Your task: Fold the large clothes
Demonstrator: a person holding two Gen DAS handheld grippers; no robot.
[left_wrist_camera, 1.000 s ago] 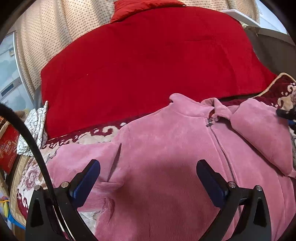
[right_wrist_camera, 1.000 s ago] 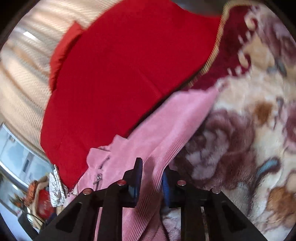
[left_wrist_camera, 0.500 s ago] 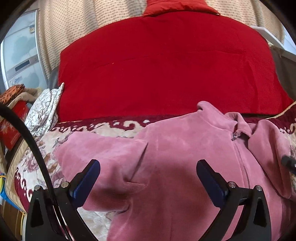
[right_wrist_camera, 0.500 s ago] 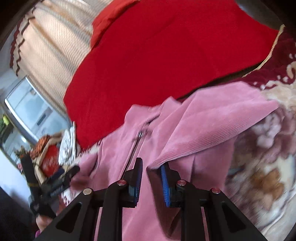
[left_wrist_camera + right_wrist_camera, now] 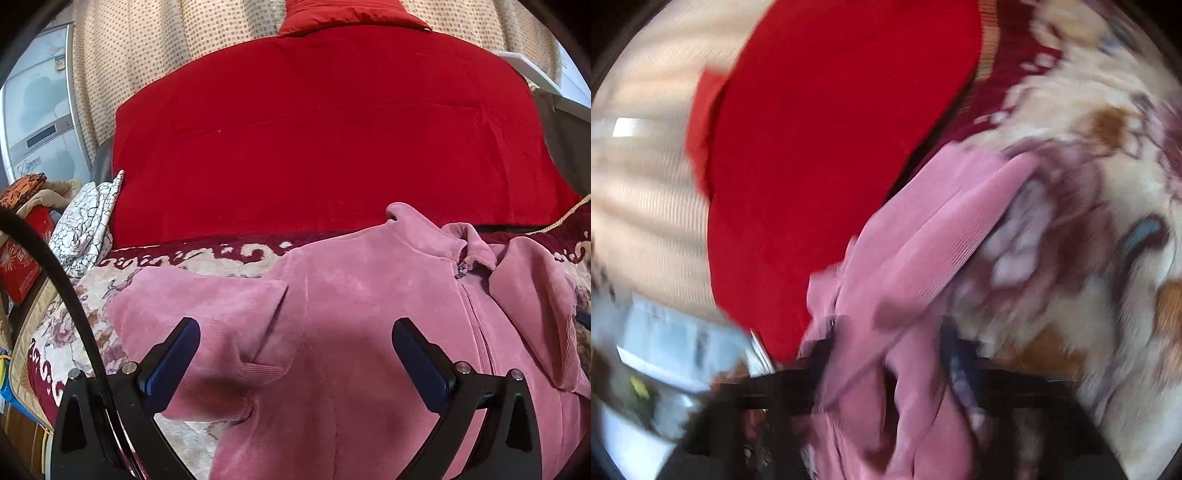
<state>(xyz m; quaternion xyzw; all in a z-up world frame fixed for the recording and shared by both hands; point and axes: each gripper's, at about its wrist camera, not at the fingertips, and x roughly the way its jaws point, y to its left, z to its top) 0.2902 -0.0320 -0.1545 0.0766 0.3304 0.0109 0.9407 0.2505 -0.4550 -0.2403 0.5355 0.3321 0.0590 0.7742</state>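
The right wrist view is smeared throughout; the right gripper shows only as dark streaks; the pink jacket covers its base; the jacket's hem runs off the left wrist view's bottom edge.

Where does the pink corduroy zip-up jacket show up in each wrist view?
Left wrist view: the pink corduroy zip-up jacket fills the lower centre and right, collar up, spread on the floral blanket.
Right wrist view: blurred, the jacket runs from bottom centre diagonally to the upper right.
Shared landmark: the large red cloth lies beyond the jacket in both views.
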